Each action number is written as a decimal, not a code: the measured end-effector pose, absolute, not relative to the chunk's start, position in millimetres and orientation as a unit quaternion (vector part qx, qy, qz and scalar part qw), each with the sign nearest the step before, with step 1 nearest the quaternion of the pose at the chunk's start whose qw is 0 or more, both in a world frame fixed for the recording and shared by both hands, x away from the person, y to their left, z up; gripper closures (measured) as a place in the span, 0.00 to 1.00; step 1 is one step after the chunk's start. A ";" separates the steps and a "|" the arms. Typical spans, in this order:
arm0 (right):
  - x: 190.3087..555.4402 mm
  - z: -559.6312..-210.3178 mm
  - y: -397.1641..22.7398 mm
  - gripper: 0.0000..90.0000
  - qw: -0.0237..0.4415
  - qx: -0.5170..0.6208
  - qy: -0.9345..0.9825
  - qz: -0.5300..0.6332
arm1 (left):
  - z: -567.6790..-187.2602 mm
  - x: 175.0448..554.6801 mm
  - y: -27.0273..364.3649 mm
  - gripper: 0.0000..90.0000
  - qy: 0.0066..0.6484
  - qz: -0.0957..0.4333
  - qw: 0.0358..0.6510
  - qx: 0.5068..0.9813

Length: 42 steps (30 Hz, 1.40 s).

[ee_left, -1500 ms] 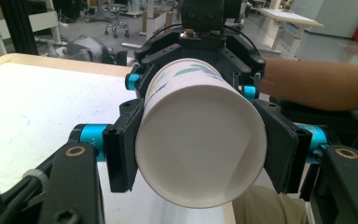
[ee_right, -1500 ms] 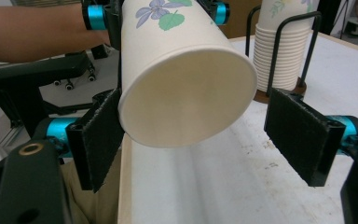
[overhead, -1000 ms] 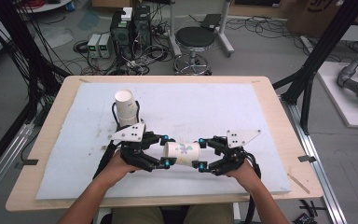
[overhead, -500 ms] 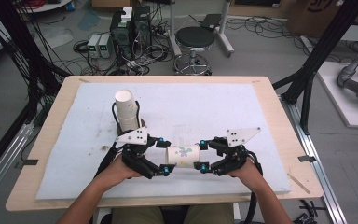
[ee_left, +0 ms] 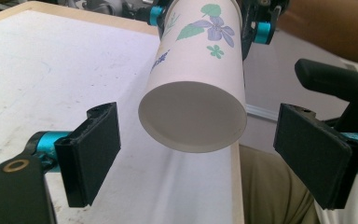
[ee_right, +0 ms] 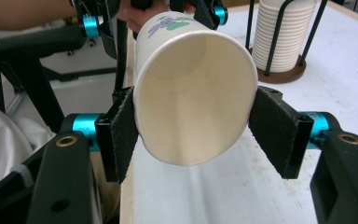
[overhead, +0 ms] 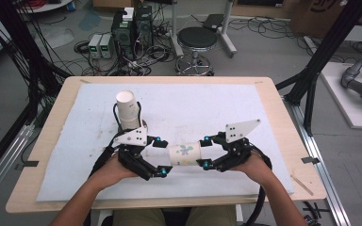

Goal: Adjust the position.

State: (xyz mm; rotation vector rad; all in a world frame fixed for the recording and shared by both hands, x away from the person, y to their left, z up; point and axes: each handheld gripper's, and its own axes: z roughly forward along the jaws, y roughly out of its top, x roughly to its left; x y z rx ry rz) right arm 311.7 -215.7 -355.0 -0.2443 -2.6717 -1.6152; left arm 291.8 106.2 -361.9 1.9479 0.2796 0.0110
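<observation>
High view: a paper cup (overhead: pixel 185 154) with a flower print lies on its side in the air just above the near middle of the white mat (overhead: pixel 217 113), between the two grippers. Its long axis runs left to right across the table, rim end toward the right gripper (overhead: pixel 206 152), closed base toward the left gripper (overhead: pixel 160 157). In the right gripper view the two black pads (ee_right: pixel 121 134) press on opposite sides of the cup near its open rim, and the rim is slightly squeezed out of round; this gripper is pinching the cup and carries its weight. In the left gripper view the jaws stand spread, one pad on each side of the cup's base, with a clear gap on both sides; they have just been opening, and the cup's base end lies between them without contact. The relation that governs the next move is this: the cup is supported from the right end only, and its base points straight into the mouth of the left gripper. The left hand is therefore free to draw back along the cup's axis, probably toward the stack of cups (overhead: pixel 127 111) in the wire holder (overhead: pixel 141 121), which stands on the mat just beyond the left gripper, at the far left of the work area. The right hand is the one nearer to controlling the cup.
</observation>
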 end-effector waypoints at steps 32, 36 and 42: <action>316.7 -319.5 -174.8 0.39 -0.023 -0.025 -0.932 -0.361 | -347.7 298.8 77.4 0.19 0.074 0.032 0.459 0.885; 315.1 -317.1 -168.8 0.39 -0.035 -0.017 -0.941 -0.336 | -347.4 300.3 72.6 0.20 0.072 0.031 0.447 0.891; 312.8 -313.3 -158.7 0.39 -0.046 -0.001 -0.952 -0.304 | -349.5 303.3 66.8 0.21 0.070 0.030 0.431 0.899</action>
